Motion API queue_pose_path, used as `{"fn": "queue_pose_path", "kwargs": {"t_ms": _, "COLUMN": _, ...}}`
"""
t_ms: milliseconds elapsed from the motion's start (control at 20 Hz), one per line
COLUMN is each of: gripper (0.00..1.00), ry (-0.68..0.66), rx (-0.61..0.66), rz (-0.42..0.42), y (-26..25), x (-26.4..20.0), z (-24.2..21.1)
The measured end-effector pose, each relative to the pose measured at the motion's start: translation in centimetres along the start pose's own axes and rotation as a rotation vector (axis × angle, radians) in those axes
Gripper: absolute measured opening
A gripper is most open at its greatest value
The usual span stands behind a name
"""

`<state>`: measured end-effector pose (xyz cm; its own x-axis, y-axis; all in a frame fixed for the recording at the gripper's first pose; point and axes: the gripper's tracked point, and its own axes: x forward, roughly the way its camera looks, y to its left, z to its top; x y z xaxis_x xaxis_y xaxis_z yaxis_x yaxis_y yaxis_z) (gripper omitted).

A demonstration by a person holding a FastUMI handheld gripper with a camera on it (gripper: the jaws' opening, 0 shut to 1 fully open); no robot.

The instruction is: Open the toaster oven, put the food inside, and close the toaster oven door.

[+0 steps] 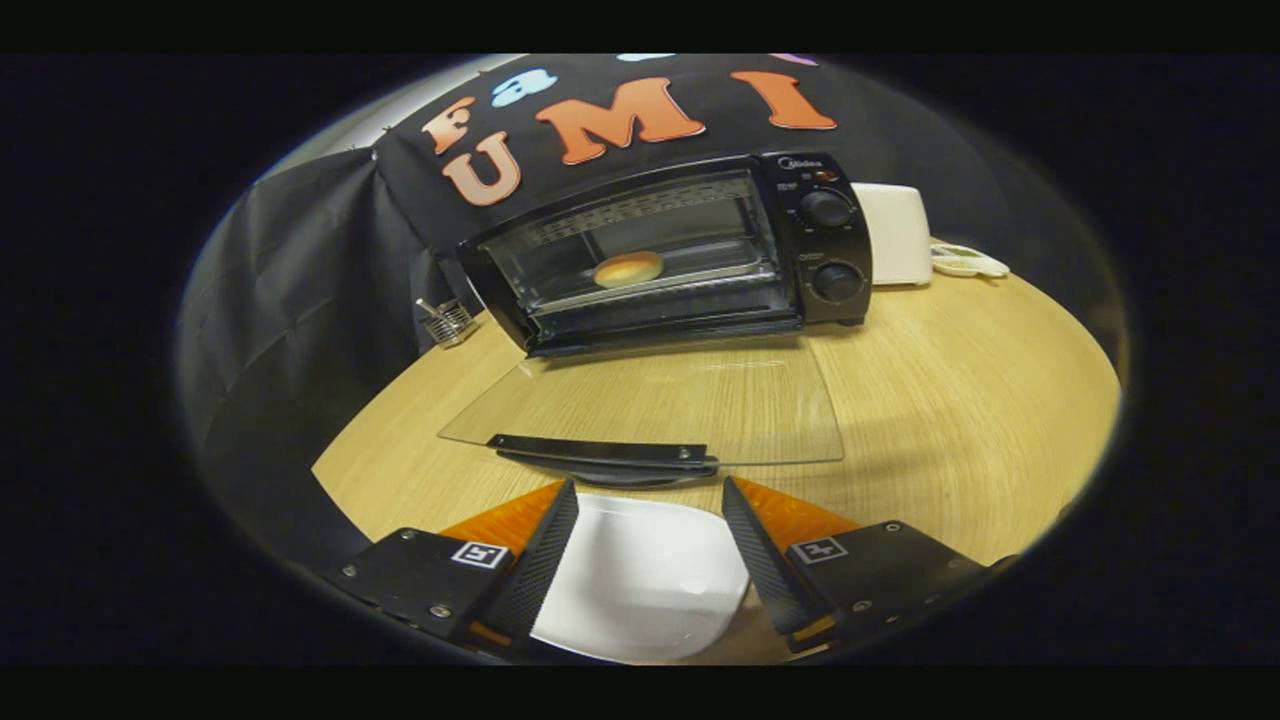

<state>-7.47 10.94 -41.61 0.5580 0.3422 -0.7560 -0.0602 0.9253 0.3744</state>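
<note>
The toaster oven (680,250) stands on the wooden surface (960,400) with its glass door (650,405) folded all the way down toward the camera, the black door handle (605,455) at the door's near edge. Inside the oven, on the rack, lies one round golden bun (628,268). So two of the three steps look done: the oven is open and the food is inside. What seems left is closing the door.

The hand-held gripper (650,560) hangs just short of the door handle, its two fingers spread wide apart and holding nothing. Beneath and between them lies an empty white plate (640,580), on the near side of the door from the oven.

By count: one oven, one bun, one plate, two control knobs (828,208) on the oven's right panel. Beside that panel, further back, stands one white appliance (895,232), with a small white object (965,262) just past it. On the oven's opposite side sits one small metal wire item (445,320), which I cannot identify.
</note>
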Motion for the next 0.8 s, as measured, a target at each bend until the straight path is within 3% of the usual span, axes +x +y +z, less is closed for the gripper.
{"fn": "queue_pose_path", "kwargs": {"t_ms": 400, "gripper": 0.89, "ry": -0.011, "rx": -0.046, "rz": -0.024, "y": 0.6, "x": 0.1, "z": 1.2}}
{"fn": "queue_pose_path", "kwargs": {"t_ms": 700, "gripper": 0.89, "ry": -0.098, "rx": -0.118, "rz": 0.058, "y": 3.8, "x": -0.8, "z": 4.8}}
{"fn": "queue_pose_path", "kwargs": {"t_ms": 800, "gripper": 0.89, "ry": -0.119, "rx": -0.158, "rz": 0.045, "y": 4.1, "x": -0.2, "z": 5.9}}
